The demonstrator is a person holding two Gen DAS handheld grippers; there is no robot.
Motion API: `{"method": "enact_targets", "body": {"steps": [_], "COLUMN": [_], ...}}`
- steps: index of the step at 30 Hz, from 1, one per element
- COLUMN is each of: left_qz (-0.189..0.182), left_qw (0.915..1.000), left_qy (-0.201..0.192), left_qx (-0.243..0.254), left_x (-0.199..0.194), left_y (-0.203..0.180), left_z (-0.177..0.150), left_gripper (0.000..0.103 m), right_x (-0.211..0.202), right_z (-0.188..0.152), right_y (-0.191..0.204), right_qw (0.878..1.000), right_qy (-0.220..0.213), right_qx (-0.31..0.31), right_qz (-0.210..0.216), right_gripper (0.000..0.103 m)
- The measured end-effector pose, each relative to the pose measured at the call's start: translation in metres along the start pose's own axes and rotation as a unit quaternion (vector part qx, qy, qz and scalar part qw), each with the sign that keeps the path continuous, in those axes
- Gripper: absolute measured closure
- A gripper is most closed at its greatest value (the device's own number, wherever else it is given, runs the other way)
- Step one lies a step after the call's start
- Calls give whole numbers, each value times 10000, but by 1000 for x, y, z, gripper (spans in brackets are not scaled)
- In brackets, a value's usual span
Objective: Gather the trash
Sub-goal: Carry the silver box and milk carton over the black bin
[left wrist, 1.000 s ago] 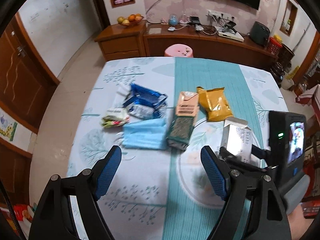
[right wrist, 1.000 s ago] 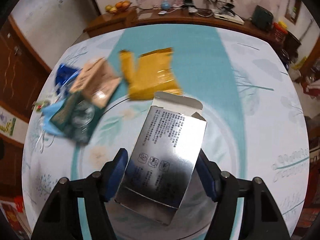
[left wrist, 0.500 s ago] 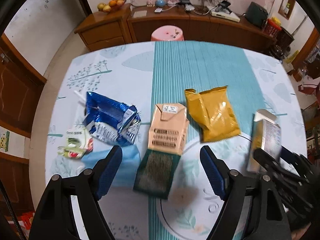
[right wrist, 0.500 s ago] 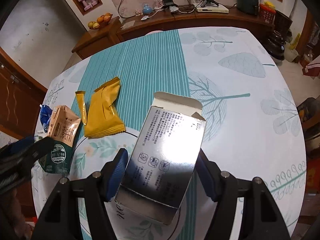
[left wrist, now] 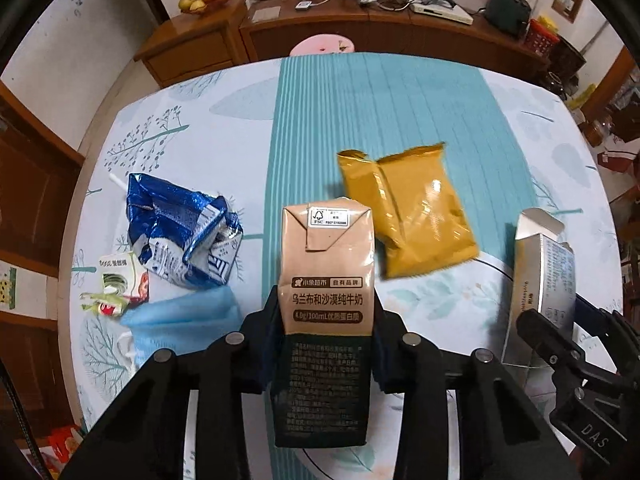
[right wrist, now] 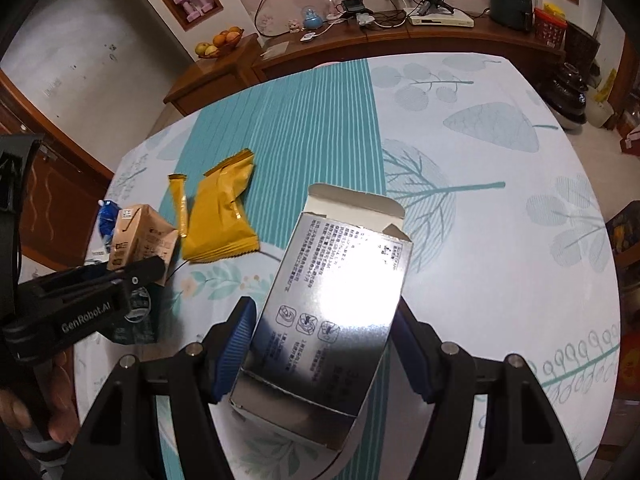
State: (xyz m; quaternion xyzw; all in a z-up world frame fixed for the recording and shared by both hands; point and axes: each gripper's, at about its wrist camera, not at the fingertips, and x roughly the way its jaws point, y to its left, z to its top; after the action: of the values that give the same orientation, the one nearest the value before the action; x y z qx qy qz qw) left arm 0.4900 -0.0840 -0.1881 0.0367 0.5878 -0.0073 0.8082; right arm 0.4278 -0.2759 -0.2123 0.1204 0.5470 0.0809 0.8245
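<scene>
Table [left wrist: 224, 120] with leaf-print cloth, trash scattered on it.
Lying on it: milk carton [left wrist: 326, 276], yellow snack bag [left wrist: 416, 216] beside it, crumpled blue wrapper [left wrist: 180, 228], blue face mask [left wrist: 184, 320], small green-red wrapper [left wrist: 116, 288].

We see a tan-over-dark-green milk carton [left wrist: 327, 280], mustard-yellow pouch [left wrist: 416, 216], shiny silver box [right wrist: 336, 304], crumpled blue foil bag [left wrist: 176, 232], pale-blue mask [left wrist: 188, 320], teal-striped leaf-print tabletop [left wrist: 360, 100].
</scene>
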Motion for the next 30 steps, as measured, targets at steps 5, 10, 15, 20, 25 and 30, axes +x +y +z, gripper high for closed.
{"method": "enact_targets", "body": {"steps": [5, 10, 15, 20, 25, 30], "left_qz": [-210, -507, -881, -1161, -1488, -1727], "left_qw": [9995, 9972, 9927, 9858, 9762, 9662], "left_qy": [-248, -540, -816, -1175, -1537, -1846], "left_qx": [54, 77, 119, 294, 353, 504], "left_x": [-35, -86, -140, -201, -252, -292], "left_y": [-5, -1, 9, 31, 62, 90], "left_z": [-19, -54, -104, -169, -229, -289], "left_gripper": [68, 68, 68, 68, 68, 68], "right_x": [-22, -53, -93, -143, -193, -236], "right_z": [-10, -31, -64, -118, -185, -255], "right_y": [0, 7, 21, 48, 79, 110], "right_qw": [9996, 9986, 9970, 9942, 9890, 9824], "right_qy": [-160, -341, -553, -842, -1204, -1549], "right_qx": [128, 276, 374, 500, 708, 924], "right_qz": [187, 296, 380, 455, 485, 496], "right_gripper": [36, 36, 36, 36, 36, 36]}}
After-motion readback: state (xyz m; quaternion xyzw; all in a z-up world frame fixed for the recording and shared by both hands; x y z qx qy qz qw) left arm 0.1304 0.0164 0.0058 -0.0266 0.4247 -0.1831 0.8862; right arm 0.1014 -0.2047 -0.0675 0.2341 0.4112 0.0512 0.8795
